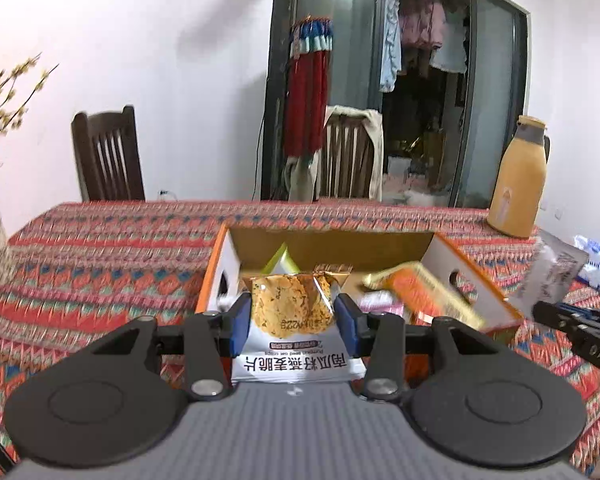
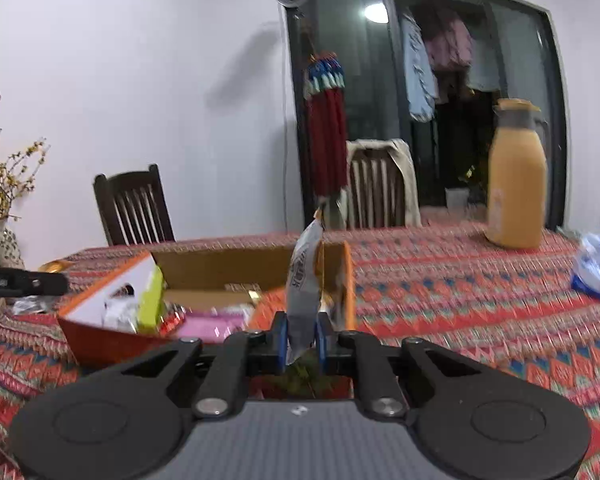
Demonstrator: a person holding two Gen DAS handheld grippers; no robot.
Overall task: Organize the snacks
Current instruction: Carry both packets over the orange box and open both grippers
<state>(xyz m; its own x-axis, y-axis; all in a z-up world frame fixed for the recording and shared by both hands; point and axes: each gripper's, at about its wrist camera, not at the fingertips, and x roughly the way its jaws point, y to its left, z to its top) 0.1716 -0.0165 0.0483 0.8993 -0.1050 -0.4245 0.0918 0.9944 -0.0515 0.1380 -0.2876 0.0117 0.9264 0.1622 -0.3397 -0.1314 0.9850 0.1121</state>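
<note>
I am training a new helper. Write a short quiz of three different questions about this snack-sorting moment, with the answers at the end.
1. True or false: the left gripper holds a white oat crisp packet between its jaws.
2. Multiple choice: Where does the orange cardboard box stand? A) on a chair B) on the patterned tablecloth C) on the floor
3. Fill in: the right gripper grips a thin snack packet that stands ____ (upright / flat).

Key: 1 true; 2 B; 3 upright
</note>
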